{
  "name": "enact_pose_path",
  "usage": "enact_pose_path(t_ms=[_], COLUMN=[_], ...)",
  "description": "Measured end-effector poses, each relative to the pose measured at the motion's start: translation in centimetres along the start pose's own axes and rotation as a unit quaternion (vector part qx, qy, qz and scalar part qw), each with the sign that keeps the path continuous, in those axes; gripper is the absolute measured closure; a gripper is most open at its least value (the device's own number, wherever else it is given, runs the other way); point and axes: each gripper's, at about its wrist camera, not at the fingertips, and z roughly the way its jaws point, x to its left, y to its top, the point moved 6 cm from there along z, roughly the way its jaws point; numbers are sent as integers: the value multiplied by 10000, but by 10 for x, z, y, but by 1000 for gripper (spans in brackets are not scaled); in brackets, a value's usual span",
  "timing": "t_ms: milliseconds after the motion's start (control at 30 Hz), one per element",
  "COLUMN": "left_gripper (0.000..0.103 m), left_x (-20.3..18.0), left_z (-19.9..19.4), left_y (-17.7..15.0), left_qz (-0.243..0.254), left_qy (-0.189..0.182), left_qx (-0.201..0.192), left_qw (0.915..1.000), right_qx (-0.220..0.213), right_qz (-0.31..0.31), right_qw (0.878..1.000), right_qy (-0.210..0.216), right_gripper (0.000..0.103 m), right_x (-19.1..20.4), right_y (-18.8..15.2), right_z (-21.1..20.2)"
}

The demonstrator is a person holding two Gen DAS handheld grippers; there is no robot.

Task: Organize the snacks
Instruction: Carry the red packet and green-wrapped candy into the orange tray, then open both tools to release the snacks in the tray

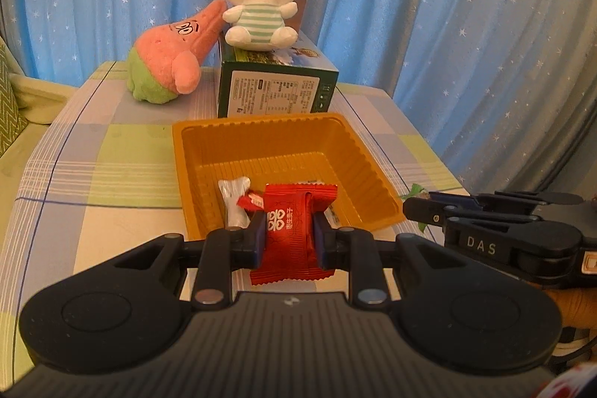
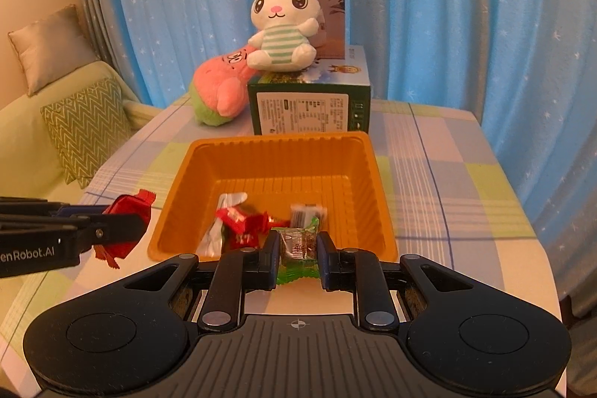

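Jaws of left gripper (image 1: 290, 237) grasp red candy (image 1: 294, 230), right gripper (image 2: 298, 250) green candy (image 2: 298, 245).

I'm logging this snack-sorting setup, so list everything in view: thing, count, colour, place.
tray: one, orange, centre of the table.
wrapped snacks in tray: several, red, silver and dark, on the tray floor.
red snack packet: one, red, between the left gripper's fingers.
green candy: one, green wrapper, between the right gripper's fingers.
green box: one, behind the tray.
tall box: one, grey-brown, on the green box.
rabbit plush: one, white, on the green box.
pink plush: one, pink and green, leaning on the green box.
tablecloth: one, pastel check.
curtain: blue, starred, behind.
cushions: two, left.
left gripper: black, shut.
right gripper: black, shut.
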Motion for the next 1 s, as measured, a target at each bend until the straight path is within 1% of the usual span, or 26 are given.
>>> enact_pose_path(t_ms=[167,400,633,1000], left_gripper=[80,80,80,80], left_x=[11,24,31,48], left_z=[19,46,65,87], left_y=[15,23,23,20], left_qz=[-43,-159,-225,-412], left_qy=[101,187,220,292], left_qx=[-4,74,167,308], left_qw=[9999,9997,9994,9982], right_qx=[18,107,205,270], right_qz=[-115,-1,74,162], right_qw=[9999,9998,9996,9994], right_qy=[31,142,154,129], right_gripper=[82,82,82,82], right_x=[2,1,-4,-10], right_y=[15,29,30,30], right_z=[21,49,68,81])
